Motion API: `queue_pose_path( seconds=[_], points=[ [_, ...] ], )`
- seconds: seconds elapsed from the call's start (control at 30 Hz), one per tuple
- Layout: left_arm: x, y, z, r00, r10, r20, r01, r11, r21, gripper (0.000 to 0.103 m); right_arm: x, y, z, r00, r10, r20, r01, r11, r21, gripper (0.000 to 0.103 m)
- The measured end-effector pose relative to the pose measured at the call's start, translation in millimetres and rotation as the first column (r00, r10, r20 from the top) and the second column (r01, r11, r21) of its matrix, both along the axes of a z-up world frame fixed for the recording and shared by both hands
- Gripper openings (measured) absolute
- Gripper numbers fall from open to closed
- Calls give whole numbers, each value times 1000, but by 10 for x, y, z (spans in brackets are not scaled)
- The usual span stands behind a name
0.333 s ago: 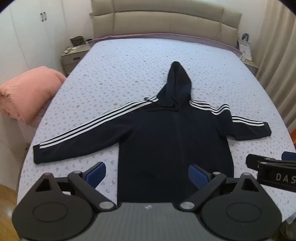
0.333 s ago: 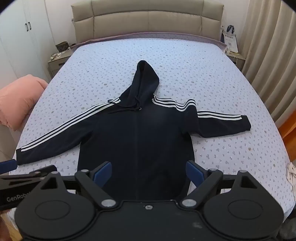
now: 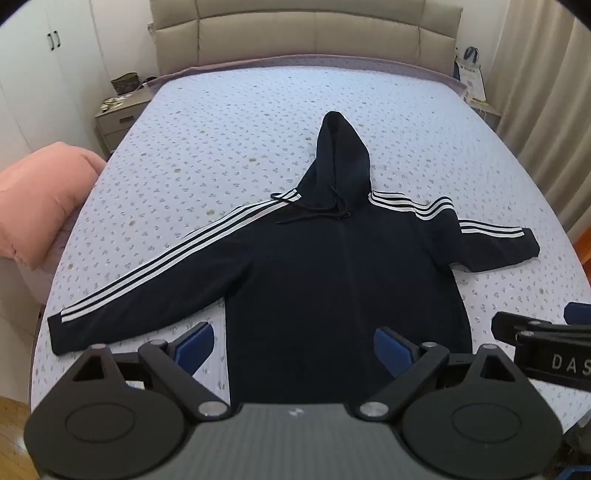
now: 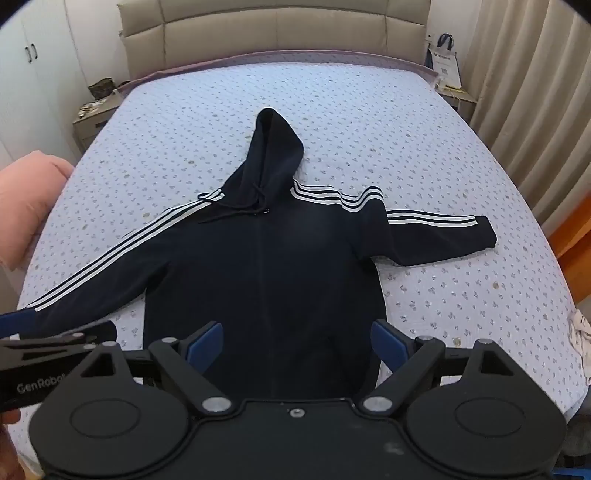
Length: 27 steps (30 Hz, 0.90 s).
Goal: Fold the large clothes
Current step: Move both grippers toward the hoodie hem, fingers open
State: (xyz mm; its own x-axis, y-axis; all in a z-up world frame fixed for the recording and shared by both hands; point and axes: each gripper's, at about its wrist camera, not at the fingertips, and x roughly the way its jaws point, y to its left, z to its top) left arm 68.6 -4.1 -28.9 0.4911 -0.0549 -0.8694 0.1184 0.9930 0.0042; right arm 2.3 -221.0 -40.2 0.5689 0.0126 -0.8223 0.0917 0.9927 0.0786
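A dark navy hoodie with white sleeve stripes lies flat and face up on the bed, hood pointing to the headboard, both sleeves spread out; it also shows in the right wrist view. My left gripper is open and empty, hovering above the hoodie's hem. My right gripper is open and empty, also above the hem. Each gripper shows at the edge of the other's view.
The bed has a pale dotted sheet and a padded headboard. A pink duvet is bundled off the left side. Nightstands flank the bed, curtains hang at the right.
Both views have shifted slightly; the hoodie sits a little higher and left in the frames. The hoodie itself has not moved and both grippers stay open.
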Motion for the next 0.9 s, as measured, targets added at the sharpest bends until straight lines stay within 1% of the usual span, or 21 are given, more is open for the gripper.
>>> queue_pose_path(
  seconds=[0.03, 0.07, 0.27, 0.33, 0.4, 0.5, 0.6, 0.8, 0.9],
  points=[
    [72, -2, -29, 1000, -5, -4, 5, 1000, 3, 95, -15, 60, -43, 1000, -15, -9, 15, 1000, -3, 102],
    [140, 3, -64, 1000, -13, -5, 13, 1000, 1, 95, 130, 52, -13, 999, -24, -43, 24, 1000, 1, 102],
    [468, 34, -176, 999, -44, -30, 43, 998, -40, 95, 382, 137, -17, 995, -67, -74, 67, 998, 0, 102],
    [510, 55, -155, 998, -52, -21, 51, 998, -35, 95, 473, 192, 4, 995, -65, -72, 65, 998, -1, 102],
    [586, 69, -185, 998, -54, -20, 54, 998, -30, 95, 537, 253, 12, 996, -62, -64, 61, 998, -25, 102],
    [691, 155, -187, 998, -54, -32, 52, 998, -38, 95, 622, 362, 18, 996, -49, -74, 45, 998, -54, 102],
    [786, 208, -214, 998, -44, -50, 41, 998, -54, 95, 662, 408, -25, 995, -44, -86, 39, 998, -57, 102],
    [819, 271, -257, 998, -36, -56, 33, 998, -49, 95, 720, 442, -56, 994, -49, -96, 43, 997, -61, 102],
    [840, 278, -293, 997, -38, -71, 34, 998, -62, 95, 732, 426, -46, 992, -64, -104, 58, 997, -58, 102]
  ],
)
